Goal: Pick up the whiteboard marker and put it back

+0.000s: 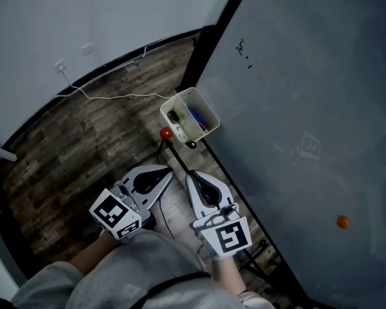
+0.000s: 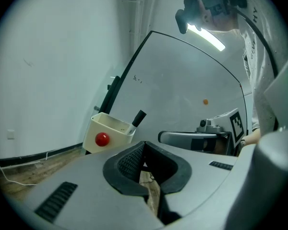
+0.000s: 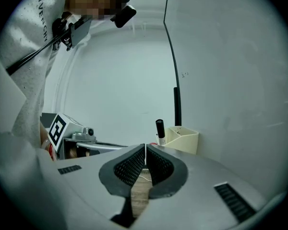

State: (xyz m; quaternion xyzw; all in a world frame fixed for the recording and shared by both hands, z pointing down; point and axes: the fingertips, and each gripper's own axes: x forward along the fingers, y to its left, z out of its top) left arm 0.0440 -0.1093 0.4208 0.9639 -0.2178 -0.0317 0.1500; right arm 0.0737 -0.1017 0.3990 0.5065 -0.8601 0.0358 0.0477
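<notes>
Grey-padded left gripper (image 2: 144, 146) and right gripper (image 3: 145, 147): fingers pressed together on both, nothing between them. Ahead, the black whiteboard marker (image 3: 160, 128) stands in the cream holder (image 3: 185, 140) at the whiteboard (image 1: 296, 108) edge. I judge the task either finished or unstarted.

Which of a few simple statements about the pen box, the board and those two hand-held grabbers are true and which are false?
1. The black whiteboard marker stands in the cream plastic box. True.
2. The right gripper holds the marker. False: its jaws are together with nothing between them.
3. A round red knob sits on the box's side. True.
4. The small orange dot lies on the wooden floor. False: it is on the grey whiteboard.
5. The left gripper is wide open. False: its jaws are shut and empty.
</notes>
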